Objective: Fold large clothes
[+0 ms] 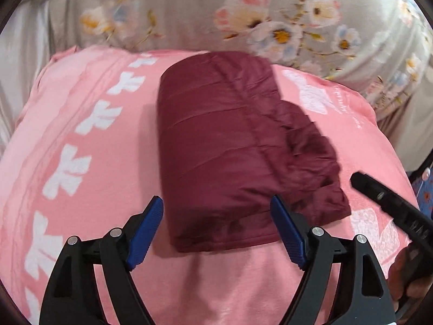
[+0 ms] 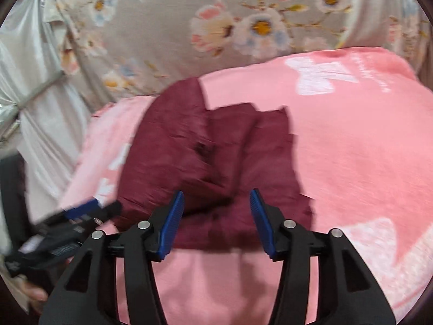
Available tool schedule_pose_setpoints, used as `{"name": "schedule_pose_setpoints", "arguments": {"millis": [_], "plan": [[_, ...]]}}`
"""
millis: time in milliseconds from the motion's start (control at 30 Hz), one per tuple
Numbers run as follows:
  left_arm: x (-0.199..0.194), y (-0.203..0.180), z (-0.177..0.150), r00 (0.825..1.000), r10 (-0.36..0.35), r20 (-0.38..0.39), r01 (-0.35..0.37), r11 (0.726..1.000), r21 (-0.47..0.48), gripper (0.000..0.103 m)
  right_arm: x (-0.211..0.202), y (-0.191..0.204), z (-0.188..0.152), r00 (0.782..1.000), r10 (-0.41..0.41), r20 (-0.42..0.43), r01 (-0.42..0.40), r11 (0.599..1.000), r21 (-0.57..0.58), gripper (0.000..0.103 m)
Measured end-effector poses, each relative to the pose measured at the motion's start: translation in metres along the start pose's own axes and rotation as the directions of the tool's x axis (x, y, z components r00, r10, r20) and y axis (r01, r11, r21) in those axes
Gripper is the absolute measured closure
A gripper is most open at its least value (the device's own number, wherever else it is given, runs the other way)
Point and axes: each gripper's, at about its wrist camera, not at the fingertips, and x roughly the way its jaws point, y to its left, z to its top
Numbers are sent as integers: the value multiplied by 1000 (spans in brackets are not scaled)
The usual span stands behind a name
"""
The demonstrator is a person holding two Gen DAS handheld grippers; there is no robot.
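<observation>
A: Left wrist view: a pink blanket (image 1: 81, 140) is spread over a floral sheet (image 1: 189, 13), and on it the maroon jacket (image 1: 230, 140) is seen lying folded into a thick block. How is it judged to handle?

B: Quilted and puffy, so it is judged light, soft and springy, with a smooth shell that may slip. A grip is best taken at the near folded edge, all layers pinched together, not the top one alone.

A: And the tools?

B: The left gripper (image 1: 216, 230) is held wide open above the near edge, nothing between its blue pads (image 1: 146, 233). The right gripper (image 2: 216, 222) is seen about half open, also empty, just above the jacket.

A: What is shown by one view only?

B: The smooth quilted top and the bunched right side are shown by the left wrist view; a dark crease (image 2: 203, 149) between overlapping layers is shown only by the right wrist view, though blurred.
</observation>
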Motion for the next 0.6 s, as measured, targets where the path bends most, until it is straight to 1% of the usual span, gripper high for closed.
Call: {"name": "schedule_pose_setpoints", "arguments": {"millis": [67, 167, 200, 233, 267, 300, 333, 367, 400, 433, 500, 533, 600], "plan": [[13, 17, -1, 999, 4, -40, -7, 998, -60, 25, 16, 6, 11, 1000, -5, -12, 5, 1000, -25, 54], [22, 32, 0, 998, -19, -61, 11, 992, -127, 25, 41, 13, 19, 998, 7, -62, -9, 999, -35, 54], [24, 36, 1, 997, -35, -66, 25, 988, -152, 25, 48, 15, 18, 997, 7, -82, -10, 999, -42, 58], [24, 41, 1, 996, -58, -69, 45, 983, -177, 25, 54, 13, 18, 996, 4, -91, -8, 999, -47, 82], [25, 43, 2, 995, -70, -73, 55, 980, -192, 25, 54, 11, 16, 995, -2, -95, -3, 999, -51, 91], [25, 44, 3, 994, -79, -75, 62, 977, -202, 25, 51, 7, 16, 996, 7, -84, -11, 999, -42, 94], [24, 44, 6, 994, -84, -70, 68, 976, -207, 25, 43, 0, 15, 998, 13, -59, -15, 1000, -21, 97], [24, 45, 7, 995, -81, -65, 66, 976, -209, 25, 34, -7, 13, 999, -3, -39, 3, 1000, -6, 97], [25, 43, 9, 995, -76, -64, 61, 976, -209, 25, 22, -17, 10, 999, -41, -12, 41, 999, 12, 97], [26, 41, 10, 995, -77, -65, 62, 977, -204, 25, 17, -23, 7, 998, -68, -4, 69, 997, 26, 97], [32, 34, 10, 993, -84, -82, 67, 980, -189, 25, 8, -40, -1, 993, -116, -16, 117, 992, 54, 98], [36, 28, 10, 992, -92, -92, 75, 981, -177, 26, 7, -50, -8, 990, -136, -37, 138, 988, 69, 98], [44, 17, 7, 989, -101, -108, 84, 984, -155, 26, 11, -64, -21, 986, -149, -78, 156, 983, 93, 98]]}}
